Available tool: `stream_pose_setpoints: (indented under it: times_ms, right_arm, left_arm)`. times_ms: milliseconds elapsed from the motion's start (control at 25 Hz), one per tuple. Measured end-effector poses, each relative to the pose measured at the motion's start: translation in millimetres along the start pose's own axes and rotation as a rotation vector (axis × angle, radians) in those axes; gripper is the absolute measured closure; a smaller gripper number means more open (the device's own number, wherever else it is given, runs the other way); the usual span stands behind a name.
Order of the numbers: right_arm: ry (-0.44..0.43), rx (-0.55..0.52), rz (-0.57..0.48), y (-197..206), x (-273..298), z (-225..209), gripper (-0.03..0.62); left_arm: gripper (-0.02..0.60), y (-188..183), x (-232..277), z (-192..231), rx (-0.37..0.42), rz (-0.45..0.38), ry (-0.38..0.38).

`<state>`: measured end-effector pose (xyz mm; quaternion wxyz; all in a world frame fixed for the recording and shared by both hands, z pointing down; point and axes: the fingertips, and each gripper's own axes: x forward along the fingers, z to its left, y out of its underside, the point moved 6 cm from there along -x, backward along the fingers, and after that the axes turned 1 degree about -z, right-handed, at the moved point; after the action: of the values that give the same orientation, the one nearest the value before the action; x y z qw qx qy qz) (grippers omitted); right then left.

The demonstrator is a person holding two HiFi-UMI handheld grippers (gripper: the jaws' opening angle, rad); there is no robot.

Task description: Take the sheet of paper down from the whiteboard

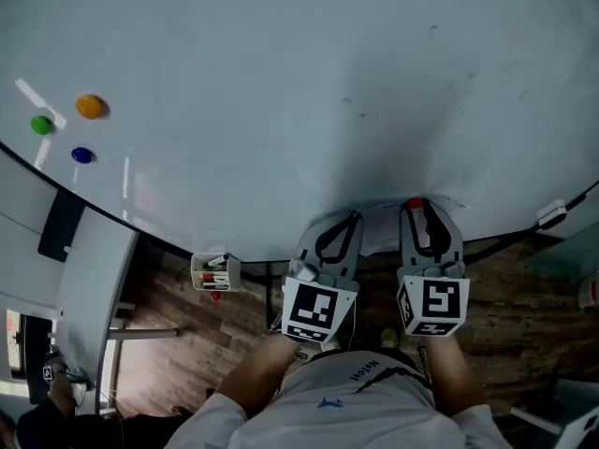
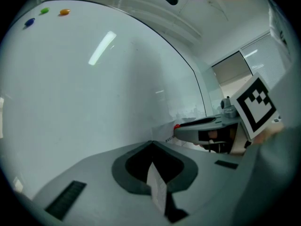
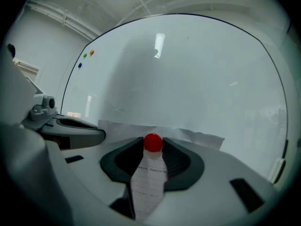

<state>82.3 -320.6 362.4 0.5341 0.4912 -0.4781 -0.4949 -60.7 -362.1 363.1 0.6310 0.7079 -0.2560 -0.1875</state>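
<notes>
Left hand-held gripper [image 2: 151, 144] grasps the sheet of paper [image 2: 158, 192], steadying it on the whiteboard [image 1: 281, 82]. Right hand-held gripper [image 1: 418, 211], released, straddles the red magnet [image 3: 153, 142] pinning it, evidently for removal.

White paper sheet [image 1: 379, 229] low on the white whiteboard [image 1: 281, 82], red round magnet [image 1: 415, 203] on it (3 round magnets [image 1: 89, 107] far left).
</notes>
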Motion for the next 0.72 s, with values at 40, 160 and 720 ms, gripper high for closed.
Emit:
stream_pose_setpoints:
  times_ms: [40, 160, 720]
  right_arm:
    - [0.0, 0.0, 0.004, 0, 0, 0, 0.461]
    - [-0.019, 0.004, 0.012, -1, 1, -2, 0.464]
    - [-0.049, 0.091, 0.013, 3, -37, -36, 0.467]
  left_arm:
    - [0.569, 0, -1, -1, -0.003, 0.0, 0.001]
    - [0.569, -2, -2, -2, -0.012, -0.006, 0.0]
    - [0.569, -4, 3, -43, -0.056, 0.008, 0.078]
